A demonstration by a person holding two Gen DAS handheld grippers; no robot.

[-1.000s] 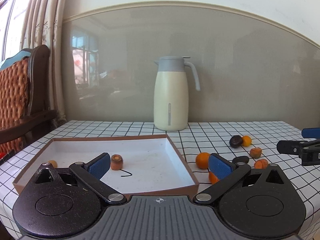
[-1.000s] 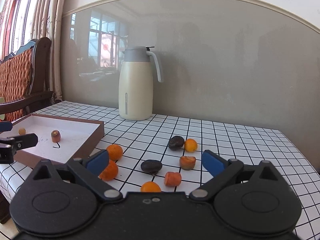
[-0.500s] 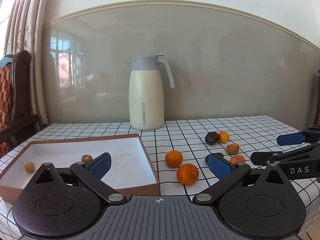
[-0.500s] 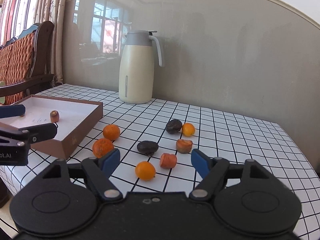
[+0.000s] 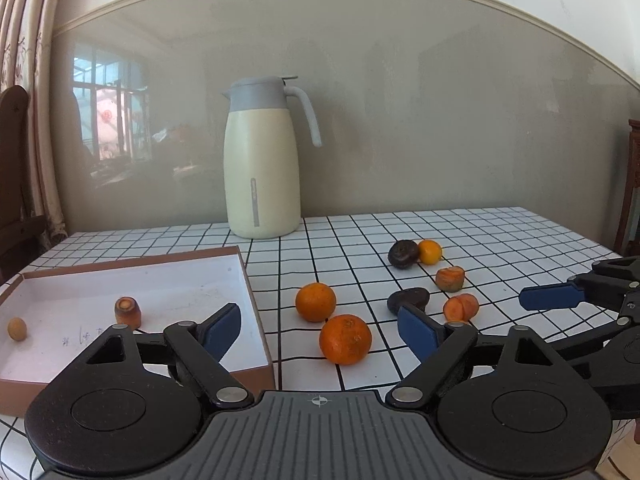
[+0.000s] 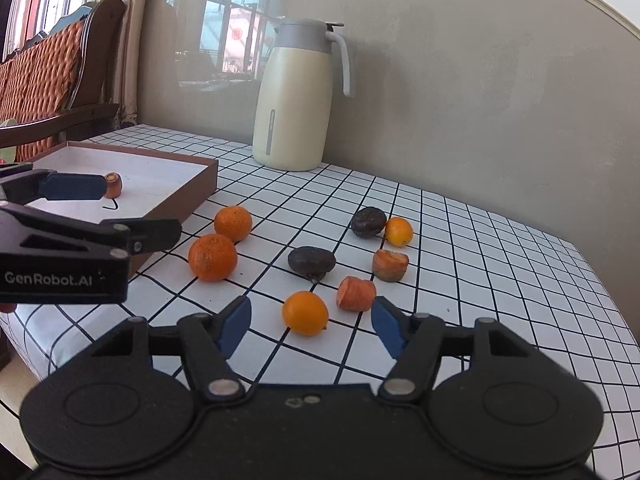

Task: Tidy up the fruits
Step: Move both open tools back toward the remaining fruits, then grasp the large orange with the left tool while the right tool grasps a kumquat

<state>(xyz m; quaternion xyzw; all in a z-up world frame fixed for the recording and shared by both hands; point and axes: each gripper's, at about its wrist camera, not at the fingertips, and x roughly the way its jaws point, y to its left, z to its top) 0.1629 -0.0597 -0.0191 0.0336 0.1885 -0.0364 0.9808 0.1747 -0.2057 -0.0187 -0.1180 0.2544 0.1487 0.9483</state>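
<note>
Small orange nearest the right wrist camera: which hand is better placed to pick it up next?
Right. The small orange lies straight ahead of the right tongs, whose closing jaws frame it, nothing yet pinched. The left tongs, also closing and empty, face the larger orange beside the box.

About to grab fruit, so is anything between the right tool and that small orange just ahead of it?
Nothing visible. The small orange lies on bare tablecloth just ahead of the closing right tool, not yet touched.
</note>
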